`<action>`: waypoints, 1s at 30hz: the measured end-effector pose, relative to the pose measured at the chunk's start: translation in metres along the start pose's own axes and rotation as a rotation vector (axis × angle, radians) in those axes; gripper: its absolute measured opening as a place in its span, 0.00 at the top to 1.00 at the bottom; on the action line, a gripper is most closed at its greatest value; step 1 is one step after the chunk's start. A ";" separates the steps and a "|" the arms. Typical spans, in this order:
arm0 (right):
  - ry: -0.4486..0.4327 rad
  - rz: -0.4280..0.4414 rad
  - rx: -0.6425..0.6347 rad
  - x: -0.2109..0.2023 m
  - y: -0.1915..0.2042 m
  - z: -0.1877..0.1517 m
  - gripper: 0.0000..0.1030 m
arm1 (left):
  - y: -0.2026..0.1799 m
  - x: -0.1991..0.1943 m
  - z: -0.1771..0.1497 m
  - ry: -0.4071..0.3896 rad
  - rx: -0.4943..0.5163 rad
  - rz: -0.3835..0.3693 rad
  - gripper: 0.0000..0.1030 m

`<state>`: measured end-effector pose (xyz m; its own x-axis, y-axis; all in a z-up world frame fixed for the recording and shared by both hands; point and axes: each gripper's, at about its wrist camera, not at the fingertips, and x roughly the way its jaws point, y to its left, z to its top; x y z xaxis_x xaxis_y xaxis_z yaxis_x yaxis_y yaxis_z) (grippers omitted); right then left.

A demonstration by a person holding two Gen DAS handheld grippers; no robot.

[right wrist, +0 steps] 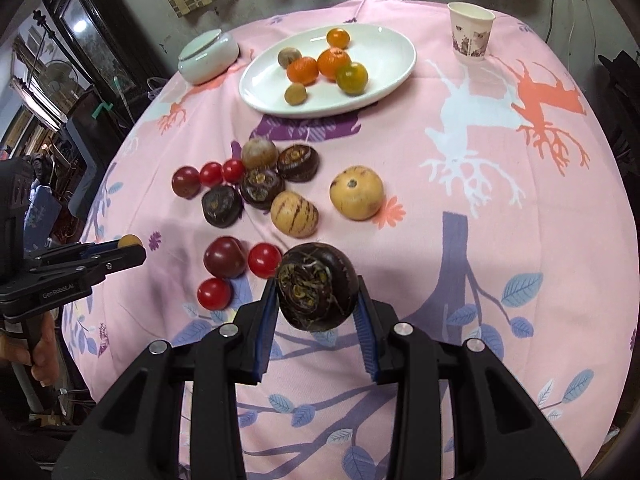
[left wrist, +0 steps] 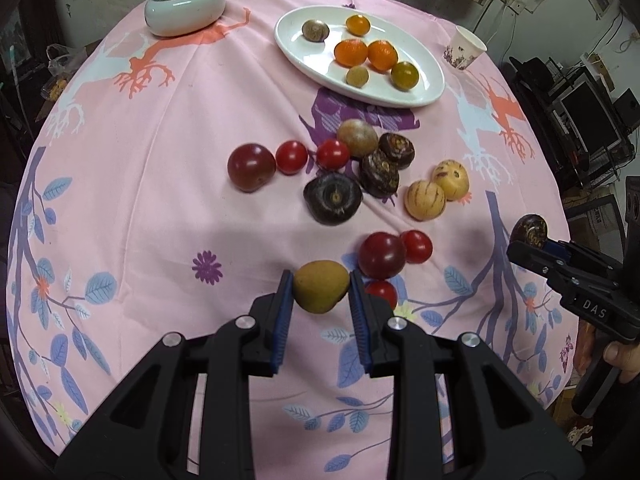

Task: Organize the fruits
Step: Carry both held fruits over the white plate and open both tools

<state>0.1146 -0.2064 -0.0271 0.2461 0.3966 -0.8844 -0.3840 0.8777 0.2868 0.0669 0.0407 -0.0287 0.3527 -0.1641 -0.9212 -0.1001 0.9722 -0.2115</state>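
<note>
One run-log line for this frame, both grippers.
left gripper: shut on yellow-brown fruit | right gripper: shut on water chestnut | both lifted | white plate: six fruits

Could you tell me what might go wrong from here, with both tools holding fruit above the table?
1. The left tool pinches the round brownish fruit only at its sides; it could slip and roll off the cloth.
2. The right tool holds the dark water chestnut above the red tomatoes; a drop could scatter them.
3. The white plate already holds six fruits, so careless placing might knock them together.
</note>
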 end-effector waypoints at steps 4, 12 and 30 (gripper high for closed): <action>-0.031 0.000 0.008 -0.008 -0.003 0.012 0.64 | 0.002 -0.003 0.011 -0.016 -0.011 -0.006 0.73; -0.088 0.008 0.012 -0.014 -0.010 0.047 0.64 | -0.001 -0.004 0.050 -0.057 0.010 -0.003 0.73; -0.114 0.088 0.002 0.047 -0.010 0.150 0.64 | -0.013 0.049 0.181 -0.127 0.029 -0.010 0.73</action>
<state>0.2637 -0.1566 -0.0159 0.3112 0.4999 -0.8082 -0.4064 0.8388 0.3623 0.2536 0.0500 -0.0125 0.4687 -0.1533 -0.8699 -0.0694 0.9754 -0.2093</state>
